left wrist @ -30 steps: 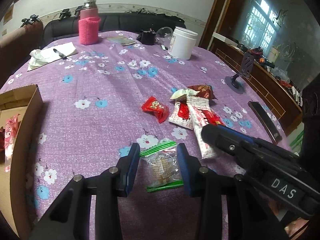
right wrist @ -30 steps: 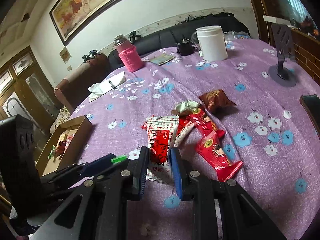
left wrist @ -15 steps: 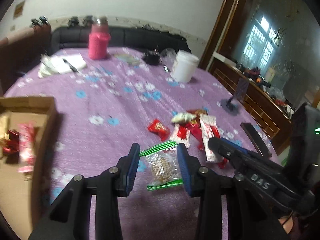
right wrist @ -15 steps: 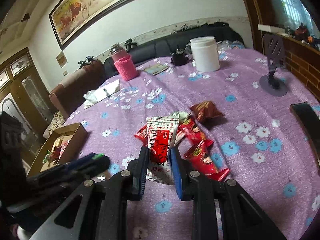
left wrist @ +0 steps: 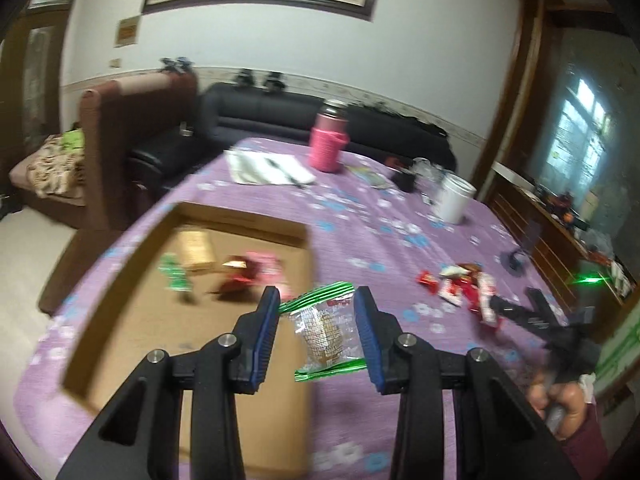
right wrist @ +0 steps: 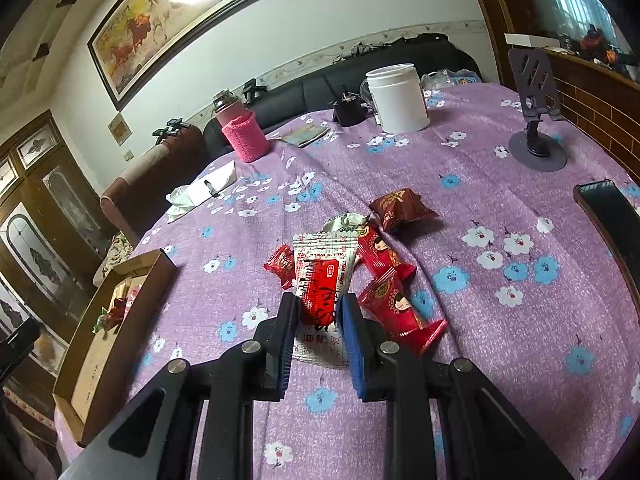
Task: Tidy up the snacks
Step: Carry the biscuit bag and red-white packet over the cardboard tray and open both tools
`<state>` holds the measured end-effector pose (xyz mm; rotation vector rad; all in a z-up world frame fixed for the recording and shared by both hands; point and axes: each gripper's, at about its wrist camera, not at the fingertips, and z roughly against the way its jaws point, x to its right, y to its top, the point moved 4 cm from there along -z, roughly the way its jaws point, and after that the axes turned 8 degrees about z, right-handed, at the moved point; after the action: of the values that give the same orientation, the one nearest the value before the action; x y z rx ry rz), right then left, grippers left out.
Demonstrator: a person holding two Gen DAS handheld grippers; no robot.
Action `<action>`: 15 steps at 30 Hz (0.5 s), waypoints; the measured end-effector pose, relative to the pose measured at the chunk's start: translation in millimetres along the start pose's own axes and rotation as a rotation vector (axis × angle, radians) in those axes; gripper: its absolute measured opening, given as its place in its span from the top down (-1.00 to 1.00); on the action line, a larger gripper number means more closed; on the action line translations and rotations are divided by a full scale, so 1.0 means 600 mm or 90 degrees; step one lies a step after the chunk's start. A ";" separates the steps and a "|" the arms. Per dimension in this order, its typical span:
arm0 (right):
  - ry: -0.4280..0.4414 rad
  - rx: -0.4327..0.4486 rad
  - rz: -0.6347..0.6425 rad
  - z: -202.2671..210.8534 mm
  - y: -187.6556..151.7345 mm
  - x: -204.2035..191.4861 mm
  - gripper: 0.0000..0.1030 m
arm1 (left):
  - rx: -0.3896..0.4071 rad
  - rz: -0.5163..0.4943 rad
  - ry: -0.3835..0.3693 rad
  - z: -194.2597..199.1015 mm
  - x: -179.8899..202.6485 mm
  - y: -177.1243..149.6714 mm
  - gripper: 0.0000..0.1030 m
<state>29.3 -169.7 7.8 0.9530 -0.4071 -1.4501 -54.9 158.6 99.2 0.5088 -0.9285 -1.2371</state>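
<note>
The left gripper (left wrist: pixel 316 334) holds a clear biscuit packet (left wrist: pixel 324 330) with green ends between its jaws, which are closed on the packet at a moderate width. It hangs above the near right side of the cardboard box (left wrist: pixel 132 264) — over the rim rather than the middle. To finish this step well, I think the packet should go further over the open floor of the box, a little lower, and only then should the jaws open, so that it does not fall on the rim or the desk (left wrist: pixel 384 240). Other snacks already lie at the far end of the box, so the bare near part looks like a good place.

The right gripper (right wrist: pixel 318 314) has its jaws narrow, closed on a white and red sachet (right wrist: pixel 322 276). Behind it the remaining snacks (right wrist: pixel 384 264) lie in a small heap — it is better to keep this hand calm until the box is free.
</note>
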 end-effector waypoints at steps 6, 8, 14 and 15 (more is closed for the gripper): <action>0.068 0.000 0.055 0.050 0.027 -0.098 0.52 | 0.014 0.028 0.043 0.021 -0.082 0.015 0.27; 0.093 -0.007 0.089 0.054 0.036 -0.150 0.52 | 0.010 0.031 0.054 0.017 -0.102 0.018 0.27; 0.171 -0.072 0.158 0.007 0.028 -0.298 0.51 | -0.021 0.009 0.092 -0.014 -0.149 0.036 0.27; 0.182 -0.086 0.165 -0.007 0.023 -0.320 0.51 | -0.031 0.006 0.098 -0.025 -0.157 0.039 0.27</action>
<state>15.1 10.5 73.7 0.9435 -0.2095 -1.0744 -33.9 252.2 78.9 0.5519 -0.7683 -1.1925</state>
